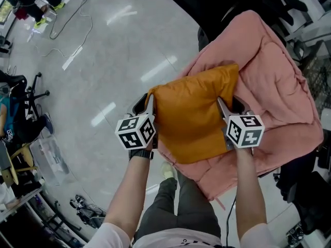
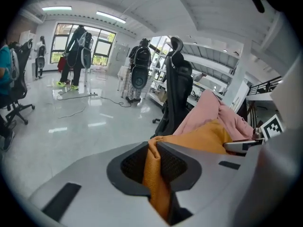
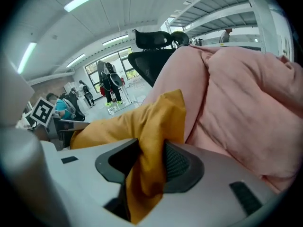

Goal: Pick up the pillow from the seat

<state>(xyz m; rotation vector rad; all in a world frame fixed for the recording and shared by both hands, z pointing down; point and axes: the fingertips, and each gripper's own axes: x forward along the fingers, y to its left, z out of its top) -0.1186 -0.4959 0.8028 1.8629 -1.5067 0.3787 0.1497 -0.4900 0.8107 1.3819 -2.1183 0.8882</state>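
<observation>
An orange pillow (image 1: 194, 115) lies on a pink quilt (image 1: 282, 87) that covers the chair seat. My left gripper (image 1: 149, 106) is at the pillow's left edge, shut on a pinch of its orange fabric (image 2: 154, 174). At the pillow's right edge my right gripper (image 1: 223, 110) is shut on a fold of the same cover (image 3: 144, 169). In both gripper views the cloth bunches between the black pads (image 2: 173, 167) and hangs down through the gap. The pillow stretches between the two grippers, resting on the quilt.
A black office chair back (image 2: 176, 96) rises behind the quilt. The glossy grey floor (image 1: 103, 66) spreads to the left with loose cables (image 1: 67, 19). Other chairs and clutter (image 1: 23, 112) stand at the far left, dark equipment (image 1: 310, 190) at the right. People stand far off (image 2: 75, 56).
</observation>
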